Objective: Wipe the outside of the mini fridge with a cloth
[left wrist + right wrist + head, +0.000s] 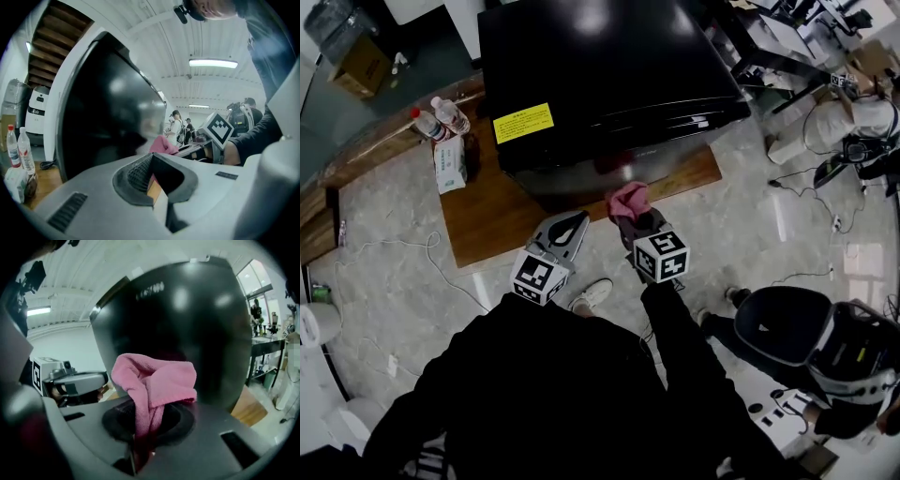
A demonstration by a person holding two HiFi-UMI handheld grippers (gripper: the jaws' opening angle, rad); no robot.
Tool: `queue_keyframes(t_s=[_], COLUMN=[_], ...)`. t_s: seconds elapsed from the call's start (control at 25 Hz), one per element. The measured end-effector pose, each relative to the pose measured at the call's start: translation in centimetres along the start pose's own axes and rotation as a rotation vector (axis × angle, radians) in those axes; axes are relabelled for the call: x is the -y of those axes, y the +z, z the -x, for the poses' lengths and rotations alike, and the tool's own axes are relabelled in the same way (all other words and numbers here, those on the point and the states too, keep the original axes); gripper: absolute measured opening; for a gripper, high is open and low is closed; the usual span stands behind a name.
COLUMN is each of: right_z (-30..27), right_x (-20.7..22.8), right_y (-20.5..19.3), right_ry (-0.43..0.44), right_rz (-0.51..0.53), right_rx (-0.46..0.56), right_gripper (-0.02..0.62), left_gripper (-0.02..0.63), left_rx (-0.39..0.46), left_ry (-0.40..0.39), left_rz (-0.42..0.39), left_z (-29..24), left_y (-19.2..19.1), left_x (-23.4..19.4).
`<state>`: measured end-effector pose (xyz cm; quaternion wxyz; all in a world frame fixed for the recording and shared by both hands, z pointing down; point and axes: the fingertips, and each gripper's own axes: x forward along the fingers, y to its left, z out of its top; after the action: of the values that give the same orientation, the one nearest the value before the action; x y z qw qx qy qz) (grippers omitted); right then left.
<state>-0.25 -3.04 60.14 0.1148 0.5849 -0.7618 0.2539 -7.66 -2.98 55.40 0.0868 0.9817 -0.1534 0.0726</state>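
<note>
The black mini fridge (600, 75) stands on a low wooden platform (487, 230), its glossy front facing me. My right gripper (635, 220) is shut on a pink cloth (628, 199), which bunches up just in front of the fridge's lower front edge. In the right gripper view the cloth (154, 380) rises out of the shut jaws (145, 423), with the fridge front (187, 324) close behind it. My left gripper (577, 220) hangs beside it to the left, shut and holding nothing. Seen from the left gripper view (151, 176), the fridge (108, 108) and the cloth (163, 145) lie ahead.
Two water bottles (441, 117) and a tissue pack (450, 164) sit on the platform's left end. A cardboard box (361, 66) is at the far left. A white cable (441, 272) trails on the marble floor. A black chair (787, 323) stands at the right.
</note>
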Motion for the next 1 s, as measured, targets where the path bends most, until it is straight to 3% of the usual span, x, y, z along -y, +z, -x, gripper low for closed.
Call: queue_keyframes(t_s=[0.2, 0.44, 0.76, 1.0], right_z=[7.6, 12.0, 11.8, 9.6], right_x=[4.0, 7.8, 9.3, 11.7], right_y=[8.4, 14.4, 17.5, 16.9], right_ry=[-0.073, -0.138, -0.114, -0.12], right_rz=[0.049, 0.142, 0.167, 0.199], right_rx=[0.239, 0.368, 0.441, 0.488], right_gripper=[0.057, 0.057, 0.057, 0.055], left_gripper=[0.006, 0.005, 0.006, 0.006], left_rx=[0.104, 0.195, 0.238, 0.221], left_ry=[-0.026, -0.038, -0.016, -0.017], left_rz=[-0.015, -0.039, -0.084, -0.075], left_z=[-3.1, -6.5, -9.6, -13.1], left_y=[5.8, 10.9, 14.1, 12.2], left_x=[3.5, 5.9, 7.0, 6.2])
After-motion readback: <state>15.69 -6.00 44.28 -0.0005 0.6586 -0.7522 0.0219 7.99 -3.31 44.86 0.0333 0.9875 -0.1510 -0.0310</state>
